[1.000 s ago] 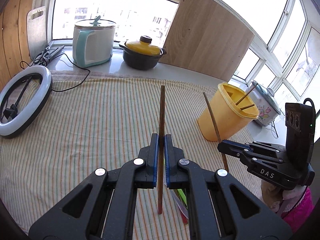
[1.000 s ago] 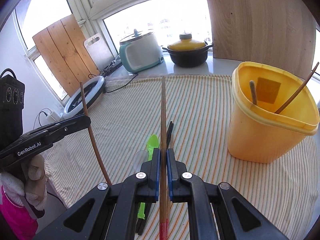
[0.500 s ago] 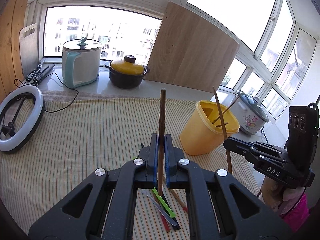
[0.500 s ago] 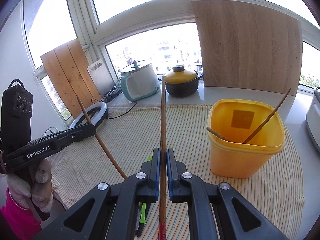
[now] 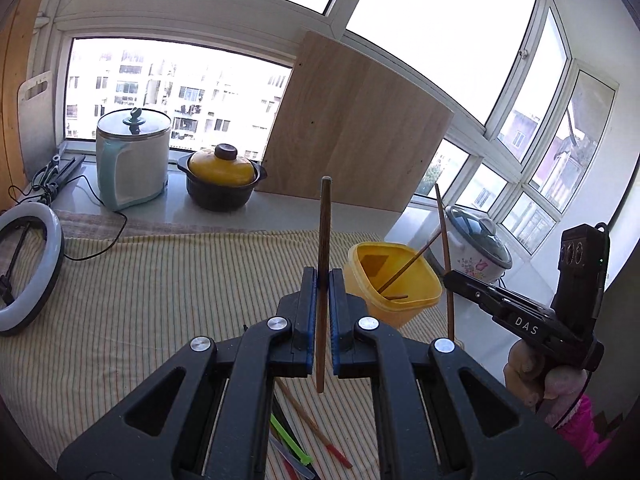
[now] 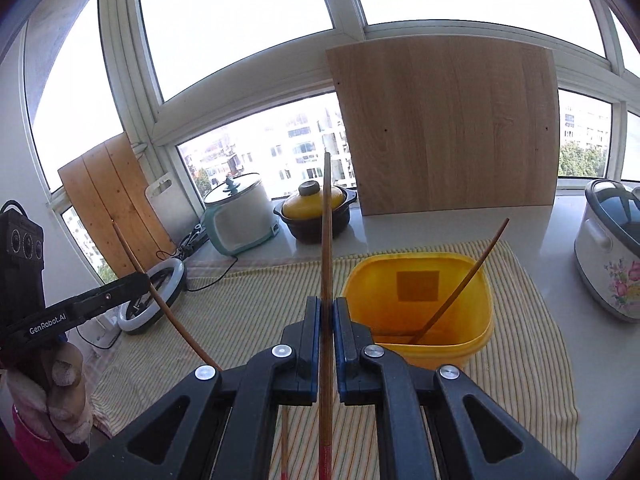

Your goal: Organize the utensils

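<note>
My left gripper (image 5: 323, 280) is shut on a brown chopstick (image 5: 324, 224) held upright above the striped cloth. My right gripper (image 6: 327, 308) is shut on another chopstick (image 6: 326, 216), also upright; it also shows in the left wrist view (image 5: 444, 232). A yellow tub (image 5: 394, 280) stands on the cloth just right of the left gripper and holds two chopsticks (image 6: 464, 280). In the right wrist view the tub (image 6: 416, 344) is just ahead and right of the right gripper. Loose utensils, a green one (image 5: 290, 440) and a red-tipped chopstick (image 5: 312, 424), lie on the cloth under the left gripper.
A white-teal cooker (image 5: 132, 160) and a yellow-lidded black pot (image 5: 222, 178) stand on the sill. A wood board (image 5: 356, 128) leans on the window. A ring light (image 5: 28, 272) lies at the left. A floral rice cooker (image 6: 612, 252) stands right of the tub.
Both grippers have risen and tilted up with their chopsticks; the tub now sits lower and closer to the middle in both views. Both stay shut.
</note>
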Demonstrator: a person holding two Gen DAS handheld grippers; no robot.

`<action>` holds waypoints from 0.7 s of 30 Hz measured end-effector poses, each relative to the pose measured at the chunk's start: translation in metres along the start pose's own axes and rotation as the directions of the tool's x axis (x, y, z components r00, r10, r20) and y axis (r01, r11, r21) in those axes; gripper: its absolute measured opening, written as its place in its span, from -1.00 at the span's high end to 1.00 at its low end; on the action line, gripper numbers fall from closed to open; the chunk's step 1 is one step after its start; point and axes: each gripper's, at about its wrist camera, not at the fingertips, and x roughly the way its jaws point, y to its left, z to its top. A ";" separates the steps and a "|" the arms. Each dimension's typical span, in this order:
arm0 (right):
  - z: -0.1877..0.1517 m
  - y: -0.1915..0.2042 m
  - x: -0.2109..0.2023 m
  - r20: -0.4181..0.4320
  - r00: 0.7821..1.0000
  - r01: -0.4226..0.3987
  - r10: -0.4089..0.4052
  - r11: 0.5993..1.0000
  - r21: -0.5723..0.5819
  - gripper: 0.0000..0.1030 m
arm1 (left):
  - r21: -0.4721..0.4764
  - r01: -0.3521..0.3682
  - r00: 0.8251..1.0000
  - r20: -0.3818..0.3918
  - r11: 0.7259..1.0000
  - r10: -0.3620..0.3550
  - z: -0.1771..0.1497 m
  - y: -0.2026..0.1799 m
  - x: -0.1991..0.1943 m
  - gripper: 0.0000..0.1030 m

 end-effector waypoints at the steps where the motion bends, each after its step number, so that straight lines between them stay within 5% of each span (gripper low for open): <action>1: 0.002 -0.004 0.000 0.005 1.000 0.004 -0.004 1.000 0.007 0.92 | 0.001 0.002 1.000 0.005 1.000 -0.002 0.003 -0.002 0.001 0.94; 21: 0.042 -0.048 0.014 0.073 0.995 0.064 -0.070 0.994 0.085 0.92 | 0.022 0.025 0.997 0.078 0.999 -0.027 0.061 -0.042 0.030 0.94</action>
